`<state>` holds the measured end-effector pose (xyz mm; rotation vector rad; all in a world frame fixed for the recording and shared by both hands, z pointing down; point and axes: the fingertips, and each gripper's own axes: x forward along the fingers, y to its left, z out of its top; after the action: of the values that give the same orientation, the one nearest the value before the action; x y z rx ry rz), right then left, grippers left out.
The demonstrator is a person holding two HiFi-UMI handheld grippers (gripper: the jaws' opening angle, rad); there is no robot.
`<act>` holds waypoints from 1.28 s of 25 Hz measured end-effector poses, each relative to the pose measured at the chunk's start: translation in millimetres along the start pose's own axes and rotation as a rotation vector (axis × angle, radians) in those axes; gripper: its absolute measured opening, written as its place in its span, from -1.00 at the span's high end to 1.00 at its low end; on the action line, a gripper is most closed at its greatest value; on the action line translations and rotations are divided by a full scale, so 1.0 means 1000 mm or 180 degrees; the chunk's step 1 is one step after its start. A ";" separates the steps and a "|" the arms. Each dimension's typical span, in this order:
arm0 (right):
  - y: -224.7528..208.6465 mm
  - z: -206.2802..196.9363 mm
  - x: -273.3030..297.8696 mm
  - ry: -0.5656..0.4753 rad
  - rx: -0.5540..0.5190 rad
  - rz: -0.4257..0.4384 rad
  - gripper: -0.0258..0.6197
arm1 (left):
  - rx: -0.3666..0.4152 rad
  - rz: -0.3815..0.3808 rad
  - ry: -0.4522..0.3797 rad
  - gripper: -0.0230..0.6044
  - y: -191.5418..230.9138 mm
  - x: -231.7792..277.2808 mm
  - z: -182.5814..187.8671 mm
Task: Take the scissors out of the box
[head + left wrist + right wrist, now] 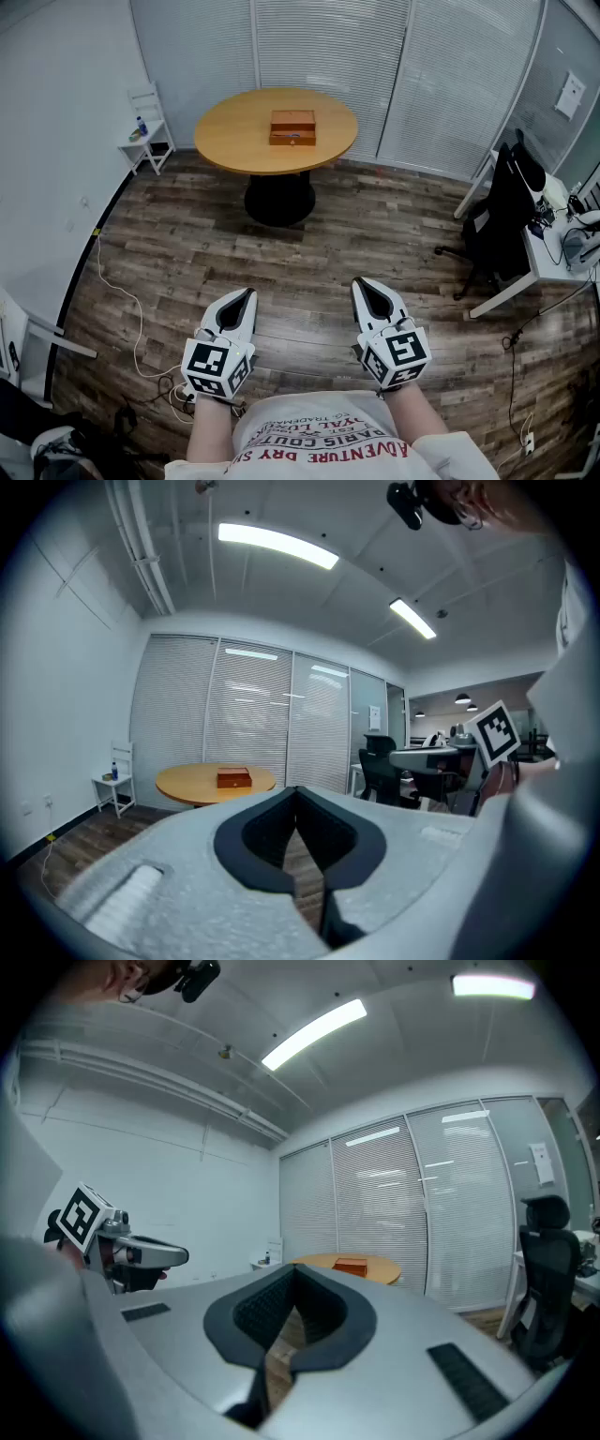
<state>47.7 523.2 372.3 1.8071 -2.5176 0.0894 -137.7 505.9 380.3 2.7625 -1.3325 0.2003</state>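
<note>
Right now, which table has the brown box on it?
The round wooden table ahead: the box sits near its centre. The white desk at right shows none.

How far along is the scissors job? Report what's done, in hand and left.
Done: nothing visible. The box looks closed on the round table across the room, and no scissors are in sight. In hand: nothing. The left gripper and right gripper are shut and empty. Left: walk over, open the box and lift the scissors out.
</note>
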 end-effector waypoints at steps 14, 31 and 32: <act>0.007 -0.023 0.017 0.0301 -0.0090 -0.0027 0.90 | -0.0045 0.0023 0.0123 0.90 0.026 -0.004 -0.012; 0.034 -0.059 0.122 0.0532 0.0484 0.0158 0.90 | -0.0236 0.0038 0.0382 0.90 0.129 0.031 -0.046; 0.026 -0.060 0.133 0.0542 0.0471 0.0182 0.90 | -0.0234 0.0057 0.0373 0.90 0.131 0.043 -0.045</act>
<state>-19.2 410.4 440.4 1.6938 -2.5014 0.4233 -218.3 396.5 431.7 2.6353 -1.3088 0.3029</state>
